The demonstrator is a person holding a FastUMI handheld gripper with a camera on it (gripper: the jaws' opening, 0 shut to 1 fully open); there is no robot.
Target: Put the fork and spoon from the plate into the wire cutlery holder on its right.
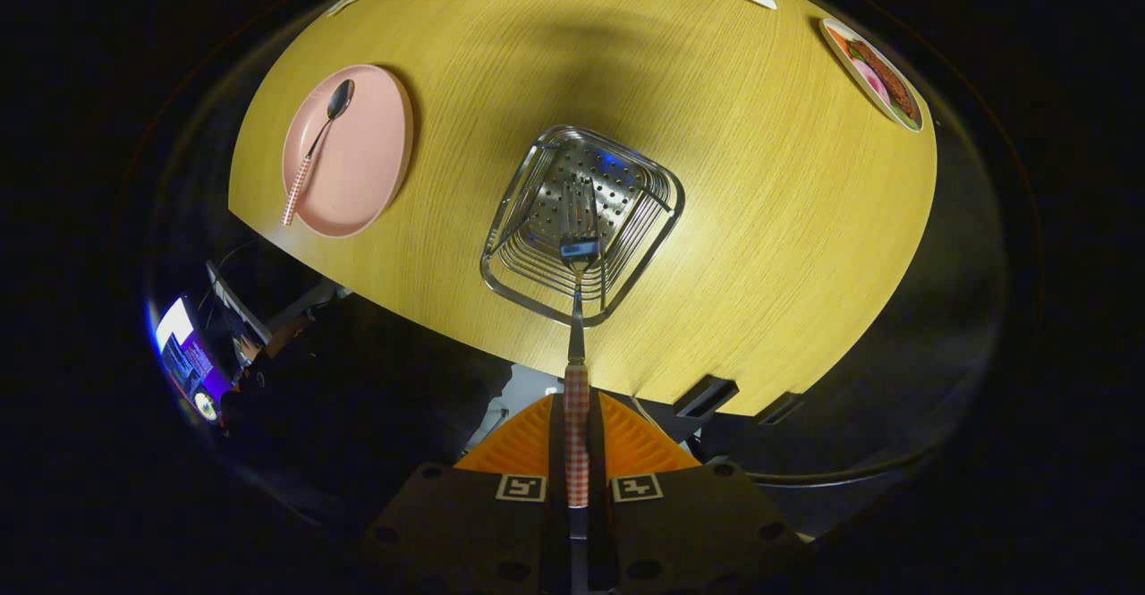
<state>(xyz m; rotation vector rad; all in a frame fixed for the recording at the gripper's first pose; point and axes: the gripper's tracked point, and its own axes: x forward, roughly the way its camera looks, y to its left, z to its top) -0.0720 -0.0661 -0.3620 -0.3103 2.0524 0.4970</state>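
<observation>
Now gripper (577, 429) clamping, jaws closed on checked handle of steel fork (578, 309), tines hanging over square wire cutlery holder (626, 286); checked-handled spoon (315, 146) lying on round pink plate (367, 161), far left.

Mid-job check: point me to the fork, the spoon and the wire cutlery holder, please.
fork (580, 246): gripper view, on its head over the holder; handle clamped between the gripper (577, 452) fingers.
spoon (339, 99): gripper view, on its bowl, lying on the pink plate (371, 165).
wire cutlery holder (501, 280): gripper view, on its near rim.

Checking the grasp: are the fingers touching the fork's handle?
Touching. In the gripper view both fingers press on the checked handle of the fork, whose tines hang over the wire cutlery holder.
</observation>
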